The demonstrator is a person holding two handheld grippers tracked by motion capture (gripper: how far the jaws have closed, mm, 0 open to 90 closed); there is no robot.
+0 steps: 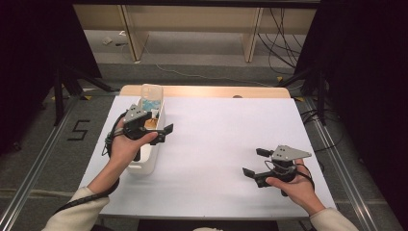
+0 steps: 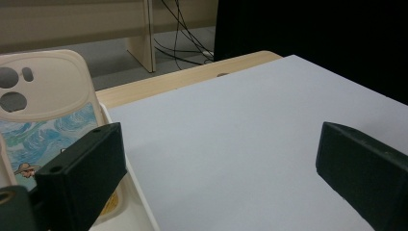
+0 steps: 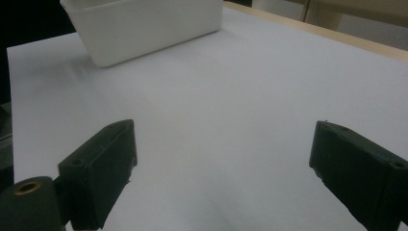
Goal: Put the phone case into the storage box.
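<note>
A white bin [image 1: 150, 161] stands at the left of the white-covered table. A beige phone case [image 1: 151, 96] with a blue wave painting stands upright at the bin's far end. In the left gripper view the phone case [image 2: 43, 96] rises just behind the left jaw, above the bin's rim [image 2: 139, 202]. My left gripper [image 1: 161, 128] hovers over the bin, open and holding nothing [image 2: 221, 168]. My right gripper [image 1: 255, 162] is held low over the table's right front, open and empty [image 3: 221, 168]. It points toward the bin [image 3: 144, 29].
A strip of bare wooden tabletop [image 1: 216, 91] shows beyond the white cover [image 1: 221, 130]. On the floor are cables [image 1: 284, 33], black stand legs [image 1: 72, 82] and a "5" mark [image 1: 78, 130]. Wooden furniture legs [image 1: 134, 33] stand behind.
</note>
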